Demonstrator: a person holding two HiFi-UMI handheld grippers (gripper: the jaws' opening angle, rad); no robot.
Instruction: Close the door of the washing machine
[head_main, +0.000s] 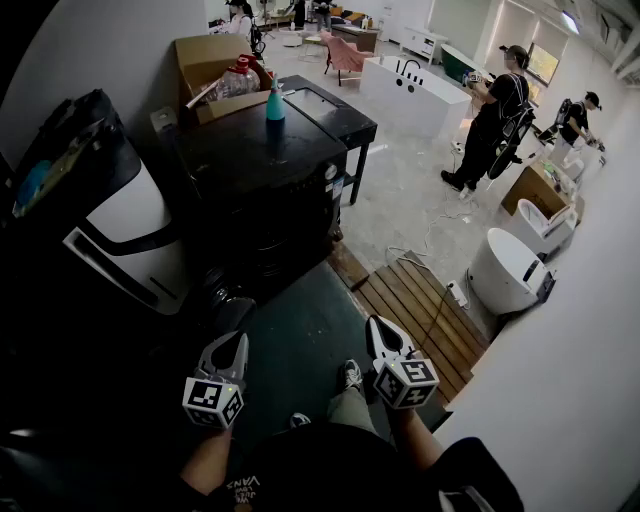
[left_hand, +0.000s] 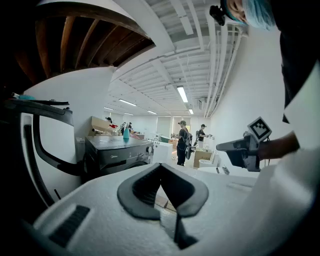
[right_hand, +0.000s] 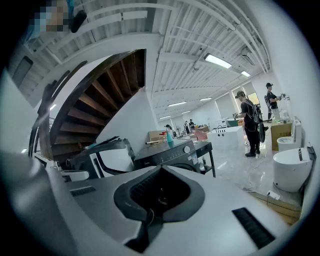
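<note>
Closed tight, nothing between the jaws: left gripper (head_main: 233, 345) and right gripper (head_main: 380, 330), side by side, pointing forward, touching nothing. Ahead of both, well apart: dark washing machine (head_main: 265, 185), front facing the grippers; door too dark to read as open or closed. On its top, teal bottle (head_main: 275, 103), upright. Behind that, cardboard box (head_main: 205, 60); just right, black table (head_main: 335, 112). Left of the machine, white-and-black appliance (head_main: 125, 225). On the floor at right, wooden slats (head_main: 420, 305). Farther off, person in black (head_main: 492, 115), standing.
</note>
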